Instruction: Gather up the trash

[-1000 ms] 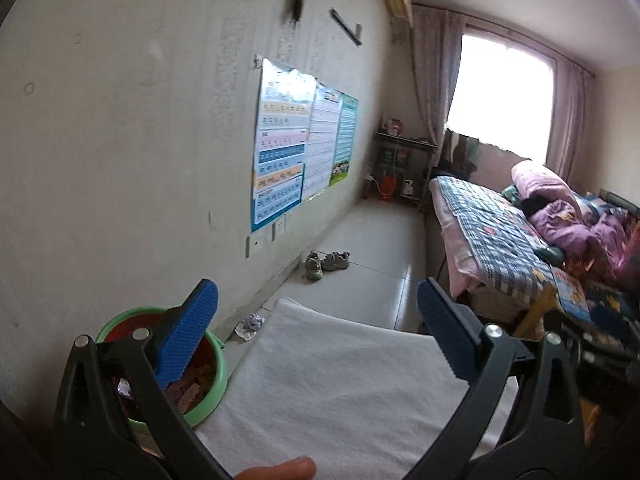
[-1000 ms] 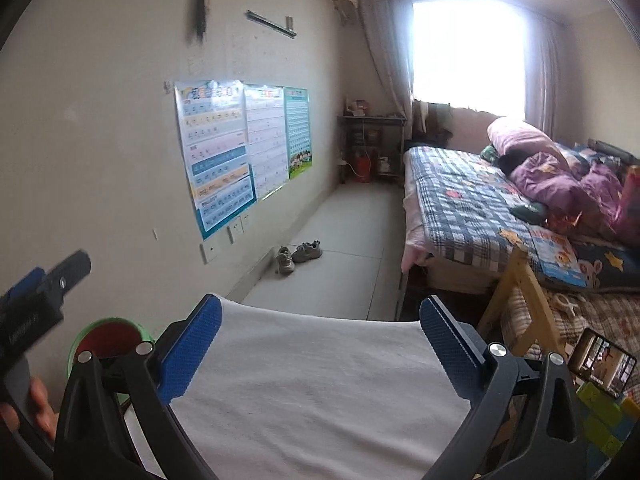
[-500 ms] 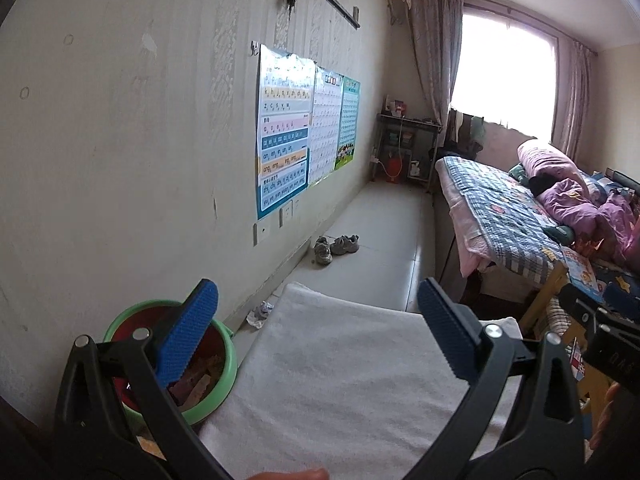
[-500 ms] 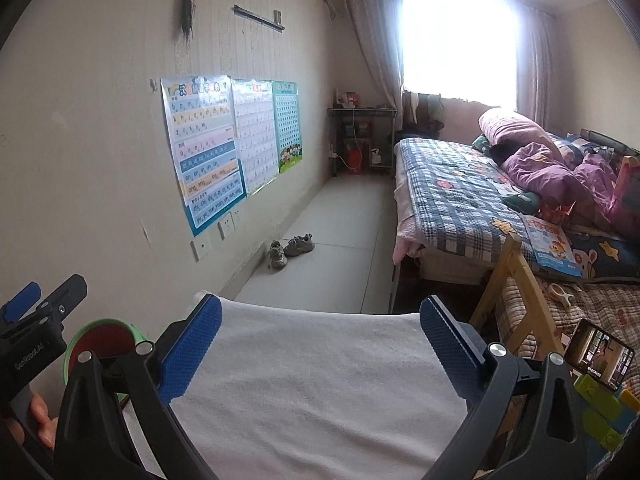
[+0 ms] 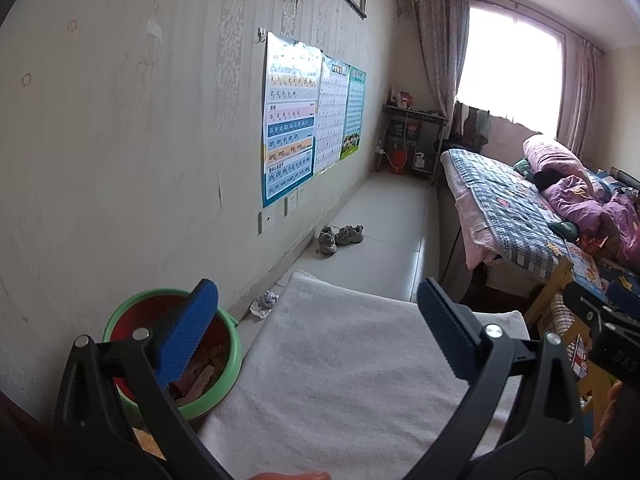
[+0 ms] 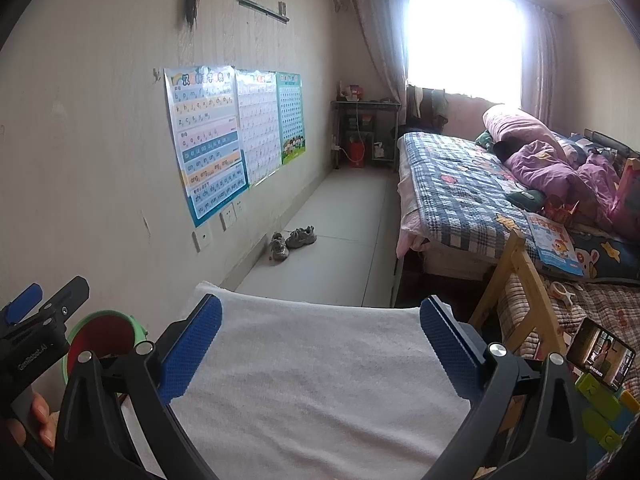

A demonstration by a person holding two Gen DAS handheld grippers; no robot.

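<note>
On the floor by the wall, just beyond the far left corner of the towel-covered surface point(image 5: 340, 360), lies a crumpled wrapper point(image 5: 265, 303), the only loose trash in view. Nearer, beside the surface, the green bin point(image 5: 230, 354) already holds scraps. Over the last second both views have tipped downward and steadied, bringing bin and wrapper fuller into the left view. The left tongs point(image 5: 316, 328) and right tongs point(image 6: 320, 340) hang released, empty, above the bare surface. Judging by this, the surface looks done and the wrapper remains.
</note>
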